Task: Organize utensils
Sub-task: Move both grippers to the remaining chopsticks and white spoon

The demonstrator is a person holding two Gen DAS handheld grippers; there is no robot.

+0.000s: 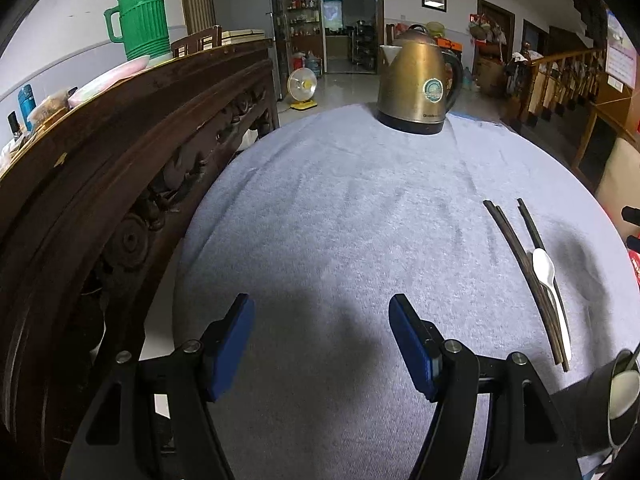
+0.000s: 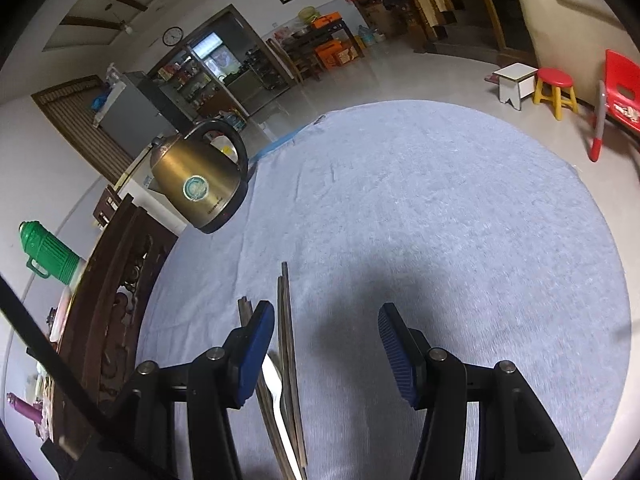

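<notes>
Dark chopsticks [image 1: 524, 276] and a white plastic spoon [image 1: 549, 280] lie bunched near the towel-covered table's [image 1: 340, 200] right edge; light, thin, flat, likely slippery, so I'd pinch mid-shaft; right gripper [image 2: 326, 340] hangs over them, jaws apart, empty; left gripper [image 1: 322, 340] likewise; near ends cut off; kettle [image 1: 416, 84] at the far edge

A pale blue cloth [image 1: 360, 200] covers the table. Along its left side runs a dark carved wooden sideboard [image 1: 120, 152] bearing a green thermos [image 1: 142, 20]. A brass-coloured kettle [image 1: 416, 84] stands at the table's far edge. Beyond lies a light tiled floor [image 2: 420, 76], white walls with a round clock [image 2: 173, 35], a grey refrigerator [image 1: 242, 4], a wooden stair railing [image 1: 560, 80], and a red stool [image 2: 555, 90].
</notes>
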